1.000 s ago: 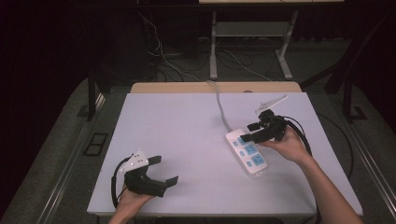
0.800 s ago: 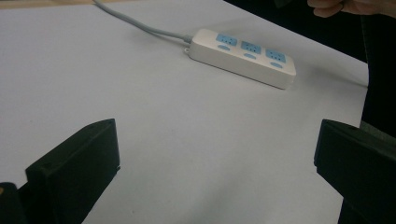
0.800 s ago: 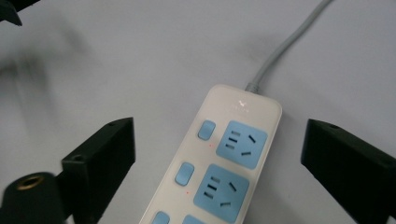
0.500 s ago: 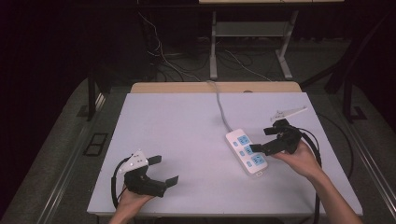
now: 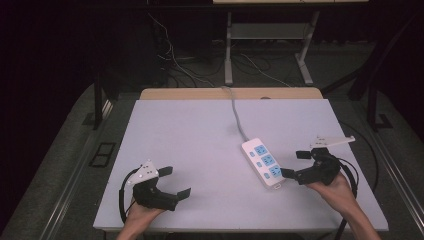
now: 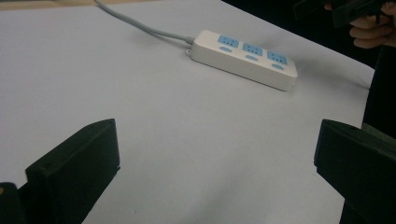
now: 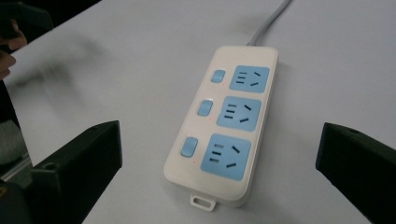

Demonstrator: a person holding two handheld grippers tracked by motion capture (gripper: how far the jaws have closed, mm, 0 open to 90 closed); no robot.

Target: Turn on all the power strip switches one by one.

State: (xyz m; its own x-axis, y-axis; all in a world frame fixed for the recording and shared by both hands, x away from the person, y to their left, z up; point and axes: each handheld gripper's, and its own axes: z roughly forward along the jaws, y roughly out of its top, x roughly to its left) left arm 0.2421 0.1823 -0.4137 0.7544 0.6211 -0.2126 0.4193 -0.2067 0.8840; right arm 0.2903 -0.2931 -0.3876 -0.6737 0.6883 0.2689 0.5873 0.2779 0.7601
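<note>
Nearest, the left gripper [image 5: 175, 182] rests at the table's [image 5: 200, 130] front edge, jaws spread on nothing. Farther right, the right gripper [image 5: 295, 164] has just opened wide beside the white power strip [image 5: 263, 162], apparently not touching; no lettering readable on it.

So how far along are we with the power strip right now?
The power strip lies flat on the table, cord attached, all three sockets empty. Nothing is gripped: the right gripper, jaws just opened and wide with nothing between them, points at the strip's near end; the left gripper rests open and apart. Any handling of the strip looks still ahead.
</note>
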